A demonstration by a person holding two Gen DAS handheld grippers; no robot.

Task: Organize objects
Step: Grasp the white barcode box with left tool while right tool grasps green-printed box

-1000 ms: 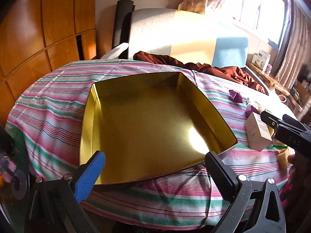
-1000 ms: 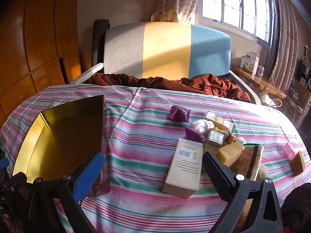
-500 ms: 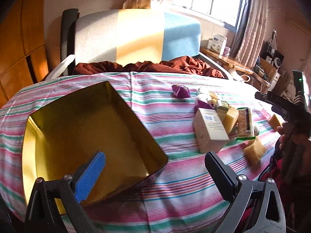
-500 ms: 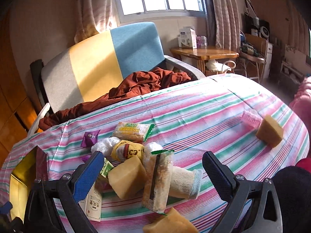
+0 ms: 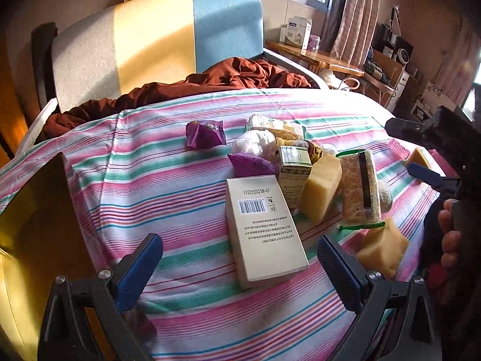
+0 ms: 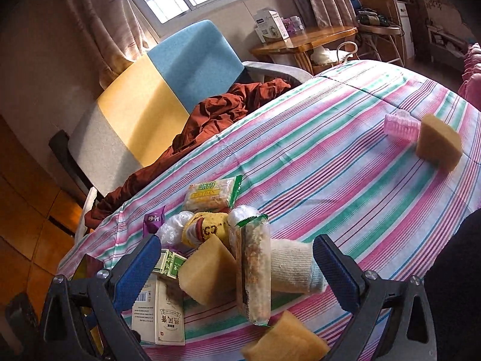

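A pile of items lies on the striped tablecloth (image 5: 180, 198): a cream carton (image 5: 264, 228) with a barcode, a small green box (image 5: 293, 168), yellow sponge blocks (image 5: 320, 186), a long snack packet (image 5: 359, 186), purple wrappers (image 5: 206, 134). My left gripper (image 5: 240, 267) is open and empty, just short of the carton. My right gripper (image 6: 234, 267) is open and empty above the sponge block (image 6: 207, 273), the snack packet (image 6: 252, 270) and a rolled sock (image 6: 293, 266). The gold tin (image 5: 33, 228) sits at the left edge.
A lone sponge block (image 6: 439, 146) and a pink item (image 6: 399, 126) lie far right on the cloth. A chair (image 5: 156, 42) with a brown garment (image 5: 210, 81) stands behind the table. A wooden side table (image 6: 303, 42) holds boxes.
Both grippers have swung right, away from the gold tin and toward the pile of items. The right gripper has also tilted and come closer over the pile. Both stay open.
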